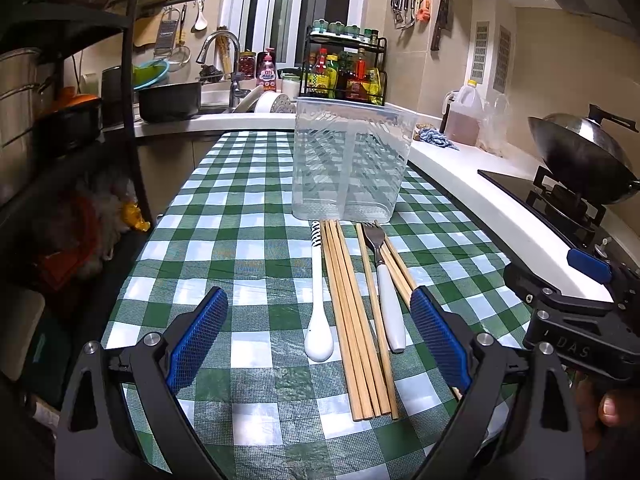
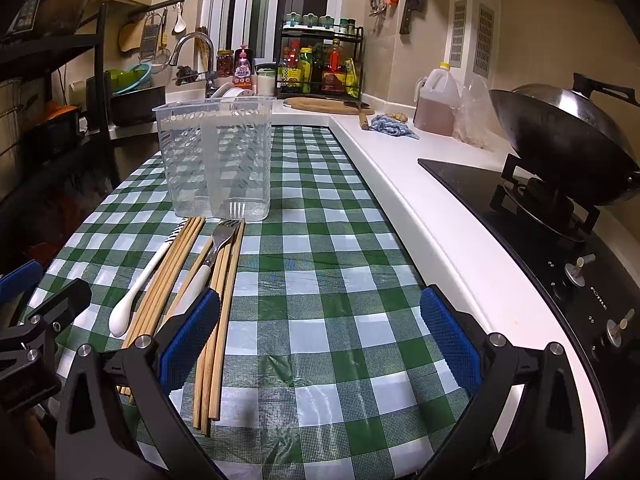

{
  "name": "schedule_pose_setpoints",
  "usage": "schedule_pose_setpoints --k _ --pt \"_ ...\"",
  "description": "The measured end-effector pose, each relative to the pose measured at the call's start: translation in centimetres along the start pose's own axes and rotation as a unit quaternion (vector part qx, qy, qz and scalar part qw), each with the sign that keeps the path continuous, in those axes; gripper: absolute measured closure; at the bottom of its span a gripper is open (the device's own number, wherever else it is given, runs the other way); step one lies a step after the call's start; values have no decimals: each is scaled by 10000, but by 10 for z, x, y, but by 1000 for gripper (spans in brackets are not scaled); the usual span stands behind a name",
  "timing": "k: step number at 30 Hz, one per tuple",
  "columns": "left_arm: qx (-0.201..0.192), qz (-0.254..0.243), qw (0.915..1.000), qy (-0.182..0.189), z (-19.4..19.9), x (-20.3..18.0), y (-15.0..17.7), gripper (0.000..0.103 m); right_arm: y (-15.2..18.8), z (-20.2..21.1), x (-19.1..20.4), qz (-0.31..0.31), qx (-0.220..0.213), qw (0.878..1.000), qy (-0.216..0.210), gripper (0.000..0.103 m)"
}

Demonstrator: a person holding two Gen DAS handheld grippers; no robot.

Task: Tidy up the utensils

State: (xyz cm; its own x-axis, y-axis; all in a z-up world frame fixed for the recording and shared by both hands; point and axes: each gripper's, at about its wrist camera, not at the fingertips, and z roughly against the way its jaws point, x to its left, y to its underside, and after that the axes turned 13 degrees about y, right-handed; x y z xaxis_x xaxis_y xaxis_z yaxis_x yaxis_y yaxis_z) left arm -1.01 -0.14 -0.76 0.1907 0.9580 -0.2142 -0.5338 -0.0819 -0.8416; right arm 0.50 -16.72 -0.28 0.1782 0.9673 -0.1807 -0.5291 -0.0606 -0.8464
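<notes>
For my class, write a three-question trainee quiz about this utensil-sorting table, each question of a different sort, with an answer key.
1. True or false: the clear plastic holder already has chopsticks standing in it.
2. Multiple choice: which utensil lies on top of some chopsticks? A) white spoon B) fork C) neither
3. Short answer: how do the left hand-held gripper and right hand-held gripper stand, open or shut?

Key:
1. False; the holder is empty, and all utensils lie on the checked tablecloth.
2. B; the spoon lies on the cloth beside the chopsticks.
3. Both are open and hold nothing.
</notes>
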Motion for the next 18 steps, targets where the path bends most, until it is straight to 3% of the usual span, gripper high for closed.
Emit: schedule_pose_setpoints --k 10,15,18 --pt "-11 7 10000 14 0 1 1 14 0 -1 0 9 5 10000 -4 5" --pt "-10 38 10000 26 0 1 1 18 0 -2 0 17 27 10000 -9 5" --pt "37 87 9999 73 -1 3 2 23 2 -3 1 21 87 9999 -51 10"
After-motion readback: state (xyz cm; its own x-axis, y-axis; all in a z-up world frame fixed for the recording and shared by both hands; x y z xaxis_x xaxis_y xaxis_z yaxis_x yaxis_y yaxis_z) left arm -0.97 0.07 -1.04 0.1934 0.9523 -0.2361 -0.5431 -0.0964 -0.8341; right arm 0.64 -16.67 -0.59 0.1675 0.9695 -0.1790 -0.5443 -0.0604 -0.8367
